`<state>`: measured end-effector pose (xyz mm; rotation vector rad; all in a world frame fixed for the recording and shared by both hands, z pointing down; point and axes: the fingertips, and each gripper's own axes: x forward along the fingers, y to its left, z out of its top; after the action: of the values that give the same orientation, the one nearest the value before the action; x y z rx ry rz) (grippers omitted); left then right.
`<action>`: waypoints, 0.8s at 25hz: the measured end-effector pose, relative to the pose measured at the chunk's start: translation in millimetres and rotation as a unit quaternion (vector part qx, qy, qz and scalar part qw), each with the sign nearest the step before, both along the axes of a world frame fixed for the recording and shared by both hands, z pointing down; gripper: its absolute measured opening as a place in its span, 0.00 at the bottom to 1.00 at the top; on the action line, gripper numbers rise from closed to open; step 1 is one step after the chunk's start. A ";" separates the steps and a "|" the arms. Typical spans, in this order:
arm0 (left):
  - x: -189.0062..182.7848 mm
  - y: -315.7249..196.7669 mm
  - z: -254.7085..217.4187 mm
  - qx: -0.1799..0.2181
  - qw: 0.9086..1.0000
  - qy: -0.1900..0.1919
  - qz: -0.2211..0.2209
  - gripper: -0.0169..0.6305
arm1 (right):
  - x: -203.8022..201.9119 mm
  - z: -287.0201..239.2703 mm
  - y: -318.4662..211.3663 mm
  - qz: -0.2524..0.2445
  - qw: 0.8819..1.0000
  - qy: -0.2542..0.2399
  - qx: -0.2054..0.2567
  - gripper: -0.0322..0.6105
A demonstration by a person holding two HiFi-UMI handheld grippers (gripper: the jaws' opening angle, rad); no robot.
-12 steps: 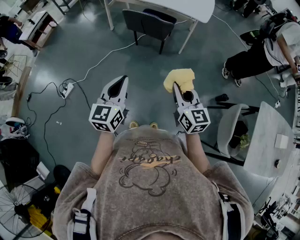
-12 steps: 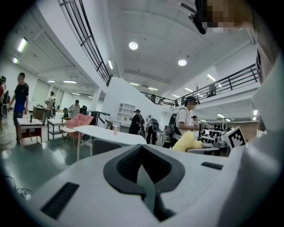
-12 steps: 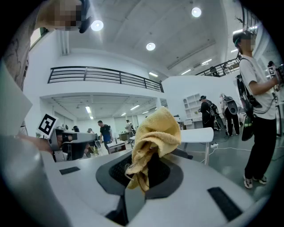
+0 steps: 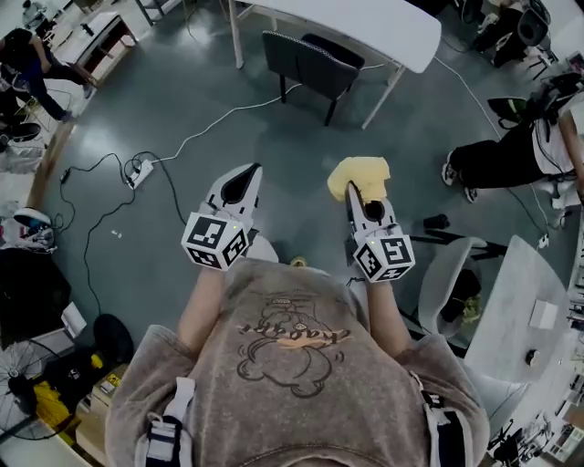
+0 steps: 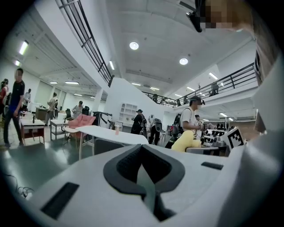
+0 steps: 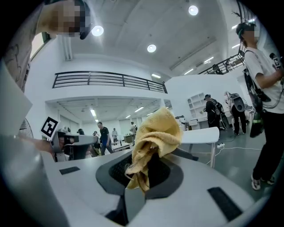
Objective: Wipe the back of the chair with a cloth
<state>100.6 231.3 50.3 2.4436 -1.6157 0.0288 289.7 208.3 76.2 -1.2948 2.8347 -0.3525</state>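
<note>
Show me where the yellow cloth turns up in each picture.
Head view: right of centre, yellow cloth at the right gripper's tip.
Left gripper view: small, at the right.
Right gripper view: centre, clamped between the jaws.
Shared landmark: the white table.

A white desk [image 4: 365, 23] stands at the far side of a grey floor [image 4: 164, 100], where a white cable [image 4: 203, 129] runs to a power strip [image 4: 139, 171]. A person in black trousers [image 4: 497, 157] is at right, near a second pale desk [image 4: 511, 292]. A floor fan [image 4: 18, 383] sits lower left.
</note>
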 end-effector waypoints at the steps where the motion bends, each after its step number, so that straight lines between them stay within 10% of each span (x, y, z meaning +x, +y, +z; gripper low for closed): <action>1: -0.1 -2.7 0.4 0.000 1.000 0.001 -0.001 0.04 | -1.3 2.0 -2.8 -0.004 1.000 0.002 -0.002 0.15; 20: -104.7 -224.4 4.1 -0.002 0.998 -0.007 0.055 0.04 | -115.5 4.8 -193.8 0.021 1.000 0.017 0.000 0.15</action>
<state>-4.1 6.9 54.3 2.5328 -1.4829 0.0650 174.3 14.5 81.0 -1.3708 2.8298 -0.3319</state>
